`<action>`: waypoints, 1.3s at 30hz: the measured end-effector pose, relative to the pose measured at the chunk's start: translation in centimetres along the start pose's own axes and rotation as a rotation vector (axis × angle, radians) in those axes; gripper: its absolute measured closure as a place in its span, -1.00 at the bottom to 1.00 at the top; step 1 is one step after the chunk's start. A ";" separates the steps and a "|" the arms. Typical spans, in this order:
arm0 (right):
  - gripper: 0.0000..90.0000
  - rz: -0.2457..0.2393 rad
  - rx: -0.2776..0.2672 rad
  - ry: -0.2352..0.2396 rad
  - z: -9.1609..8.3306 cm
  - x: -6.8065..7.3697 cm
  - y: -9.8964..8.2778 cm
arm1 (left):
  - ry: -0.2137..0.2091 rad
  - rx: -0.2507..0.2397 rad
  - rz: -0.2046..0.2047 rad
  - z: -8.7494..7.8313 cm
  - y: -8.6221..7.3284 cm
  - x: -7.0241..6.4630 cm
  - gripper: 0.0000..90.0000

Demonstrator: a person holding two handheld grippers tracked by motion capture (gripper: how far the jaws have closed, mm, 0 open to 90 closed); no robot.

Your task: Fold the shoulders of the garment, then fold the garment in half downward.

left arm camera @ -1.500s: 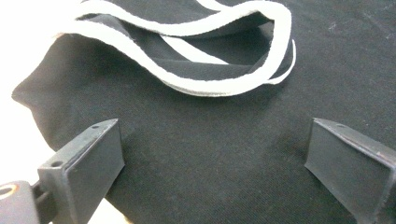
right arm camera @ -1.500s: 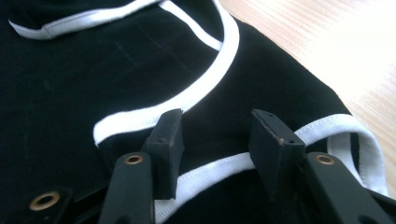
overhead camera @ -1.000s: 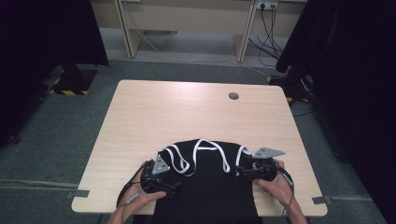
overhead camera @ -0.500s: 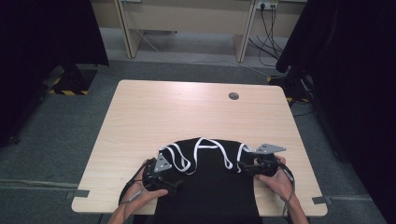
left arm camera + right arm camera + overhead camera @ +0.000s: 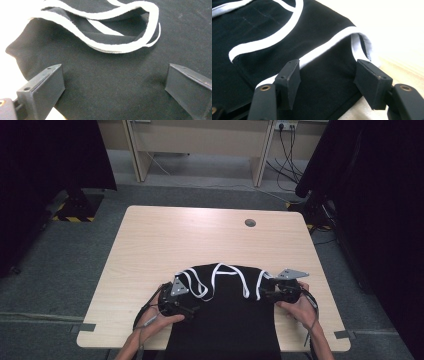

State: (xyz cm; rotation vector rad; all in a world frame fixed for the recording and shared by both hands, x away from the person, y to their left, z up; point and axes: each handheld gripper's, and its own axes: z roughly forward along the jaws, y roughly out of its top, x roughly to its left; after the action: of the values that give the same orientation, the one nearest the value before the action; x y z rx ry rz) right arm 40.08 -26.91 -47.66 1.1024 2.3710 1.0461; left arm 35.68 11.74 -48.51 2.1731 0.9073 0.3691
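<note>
Left gripper [image 5: 112, 87]: jaws stand wide, nothing clamped, with flat black cloth lying between them. Right gripper [image 5: 328, 82]: jaws likewise parted and not pinching; they straddle the white-bound corner of the cloth, one jaw over the fabric and the other beside its folded hem. Both tools belong to a person whose left hand [image 5: 160, 312] and right hand [image 5: 295, 302] enter from the near edge of the light wooden table [image 5: 210, 240]. The object in hand is a black woven fabric garment with white tape straps [image 5: 225, 315], spread at the middle of the table's near edge and hanging over it. The loose white straps [image 5: 220, 275] curl across its far hem. Judged from its drape, the garment is light, limp and non-slippery; it will sag and fold when lifted. The stitched white-bound corners at either end of the far hem appear the firmest places to grip.
</note>
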 end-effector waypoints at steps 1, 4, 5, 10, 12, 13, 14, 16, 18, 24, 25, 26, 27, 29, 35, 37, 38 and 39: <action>-0.18 0.002 0.001 -0.002 0.1 -0.1 0.0 | 0.000 0.000 -0.001 0.2 0.2 0.1 -0.97; -0.20 0.006 0.004 -0.011 0.2 -0.5 0.3 | 0.002 0.001 -0.002 0.5 0.5 0.2 -0.97; -0.20 0.007 0.003 -0.012 0.3 -0.6 0.3 | 0.002 0.001 -0.002 0.5 0.5 0.2 -0.97; -0.29 0.001 -0.002 0.000 0.2 -0.6 0.1 | 0.002 0.000 -0.002 0.5 0.5 0.2 -0.97; -0.31 0.002 -0.003 0.008 0.1 -0.6 0.0 | 0.002 0.000 -0.002 0.5 0.5 0.2 -0.97; -0.32 0.007 -0.005 0.009 0.0 -0.6 -0.1 | 0.003 0.000 -0.002 0.5 0.5 0.2 -0.97; -0.34 0.013 -0.004 0.011 0.0 -0.5 -0.1 | 0.003 0.000 -0.002 0.5 0.5 0.2 -0.97; -0.38 0.008 -0.003 0.013 0.0 -0.4 -0.1 | 0.003 0.000 -0.002 0.5 0.5 0.2 -0.97; -0.40 0.011 0.001 0.014 0.0 -0.4 -0.1 | 0.002 0.000 -0.002 0.5 0.5 0.2 -0.97; -0.51 0.030 -0.022 0.015 -0.6 -0.4 0.4 | -0.005 -0.008 -0.011 0.3 0.4 0.2 -0.95; -0.51 0.030 -0.033 0.013 -0.8 -0.4 0.6 | -0.010 -0.012 -0.010 0.2 0.3 0.2 -0.94; -0.52 0.031 -0.043 0.011 -1.0 -0.3 0.8 | -0.015 -0.014 -0.009 0.2 0.2 0.2 -0.93; -0.52 0.031 -0.049 0.010 -1.2 -0.3 0.9 | -0.017 -0.021 -0.012 0.0 0.2 0.3 -0.92; -0.54 0.031 -0.059 0.007 -1.4 -0.3 1.1 | -0.018 -0.026 -0.015 -0.2 0.2 0.5 -0.92; -0.56 0.031 -0.076 0.000 -1.4 -0.6 2.0 | -0.014 -0.089 -0.036 -1.8 2.0 1.2 -0.92; -0.56 0.030 -0.072 -0.002 -1.1 -0.7 2.3 | -0.027 -0.093 -0.040 -2.0 2.9 1.4 -0.92; -0.57 0.028 -0.067 -0.001 -0.9 -0.7 2.5 | -0.020 -0.095 -0.033 -2.0 3.2 1.5 -0.92; -0.57 0.030 -0.061 -0.001 -0.6 -0.7 2.7 | -0.017 -0.092 -0.031 -1.8 3.5 1.7 -0.92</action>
State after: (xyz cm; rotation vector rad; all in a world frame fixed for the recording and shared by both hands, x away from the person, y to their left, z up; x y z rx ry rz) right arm 41.59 -26.62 -45.29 1.1189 2.3127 1.1206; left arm 37.67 12.20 -44.74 2.0731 0.8959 0.3701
